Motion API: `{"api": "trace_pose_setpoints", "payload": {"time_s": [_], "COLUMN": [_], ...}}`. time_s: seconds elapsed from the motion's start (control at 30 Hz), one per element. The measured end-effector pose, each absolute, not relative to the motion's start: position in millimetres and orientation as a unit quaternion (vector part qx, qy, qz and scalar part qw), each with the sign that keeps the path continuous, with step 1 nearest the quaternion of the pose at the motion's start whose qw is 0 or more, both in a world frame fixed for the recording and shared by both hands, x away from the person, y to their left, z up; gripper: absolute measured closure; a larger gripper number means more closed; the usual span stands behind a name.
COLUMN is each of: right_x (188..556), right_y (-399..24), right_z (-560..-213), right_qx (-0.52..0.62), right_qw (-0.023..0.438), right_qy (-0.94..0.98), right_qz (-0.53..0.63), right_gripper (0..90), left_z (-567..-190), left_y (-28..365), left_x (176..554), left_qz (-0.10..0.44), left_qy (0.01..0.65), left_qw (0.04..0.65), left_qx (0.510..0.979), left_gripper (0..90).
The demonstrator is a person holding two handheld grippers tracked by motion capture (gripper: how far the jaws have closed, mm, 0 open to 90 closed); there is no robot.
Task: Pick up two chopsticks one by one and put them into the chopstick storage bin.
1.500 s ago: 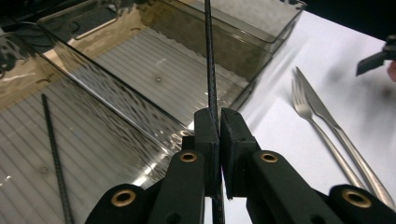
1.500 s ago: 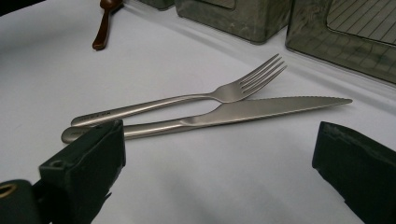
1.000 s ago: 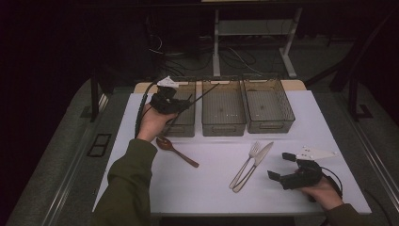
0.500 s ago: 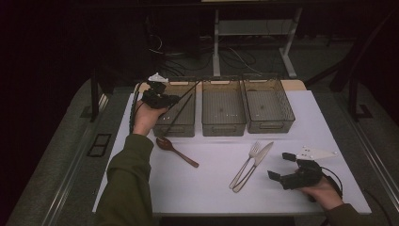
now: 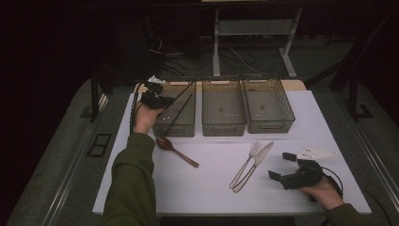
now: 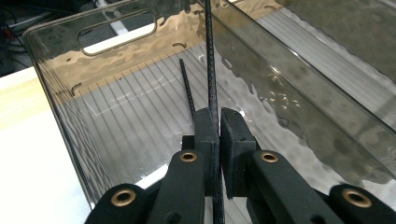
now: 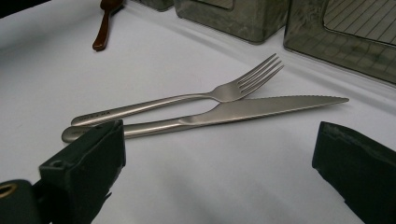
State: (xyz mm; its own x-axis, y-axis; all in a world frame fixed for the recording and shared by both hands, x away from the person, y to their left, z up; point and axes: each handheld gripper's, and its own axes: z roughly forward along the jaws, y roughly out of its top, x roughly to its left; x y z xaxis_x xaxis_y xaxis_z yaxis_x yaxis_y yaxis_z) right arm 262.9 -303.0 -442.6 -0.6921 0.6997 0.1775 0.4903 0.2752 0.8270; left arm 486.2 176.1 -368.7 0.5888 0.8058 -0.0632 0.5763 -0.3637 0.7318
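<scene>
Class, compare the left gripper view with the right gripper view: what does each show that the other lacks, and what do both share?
Left gripper view: its left gripper shut on a black chopstick, a second chopstick lying in the left bin.
Right gripper view: the open right gripper, fork, knife, wooden spoon.
Shared: the white table and clear bins.

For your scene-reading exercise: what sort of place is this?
Probably a lab or workshop, not a kitchen: a white table with three sorting bins, loose cables on the floor, and metal stand legs behind.
</scene>
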Motion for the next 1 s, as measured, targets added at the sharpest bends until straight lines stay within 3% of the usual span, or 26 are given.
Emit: {"api": "trace_pose_setpoints", "payload": {"time_s": [0.57, 0.7, 1.0], "right_x": [263, 263, 262], "right_y": [-304, -304, -304], "right_z": [-443, -442, -442], "right_qx": [0.376, 0.378, 0.378], "right_qw": [0.111, 0.111, 0.111], "right_qy": [0.79, 0.789, 0.789], "right_qz": [0.47, 0.471, 0.471], "right_gripper": [2.2, 2.2, 2.3], "left_z": [-383, -377, -366], "left_y": [175, 174, 174], "left_x": [494, 492, 483], "left_qz": [0.17, 0.19, 0.175], "left_qy": [0.457, 0.454, 0.434], "left_qw": [0.317, 0.321, 0.356], "left_qx": [0.814, 0.809, 0.809], "left_gripper": [84.1, 70.4, 58.7]}}
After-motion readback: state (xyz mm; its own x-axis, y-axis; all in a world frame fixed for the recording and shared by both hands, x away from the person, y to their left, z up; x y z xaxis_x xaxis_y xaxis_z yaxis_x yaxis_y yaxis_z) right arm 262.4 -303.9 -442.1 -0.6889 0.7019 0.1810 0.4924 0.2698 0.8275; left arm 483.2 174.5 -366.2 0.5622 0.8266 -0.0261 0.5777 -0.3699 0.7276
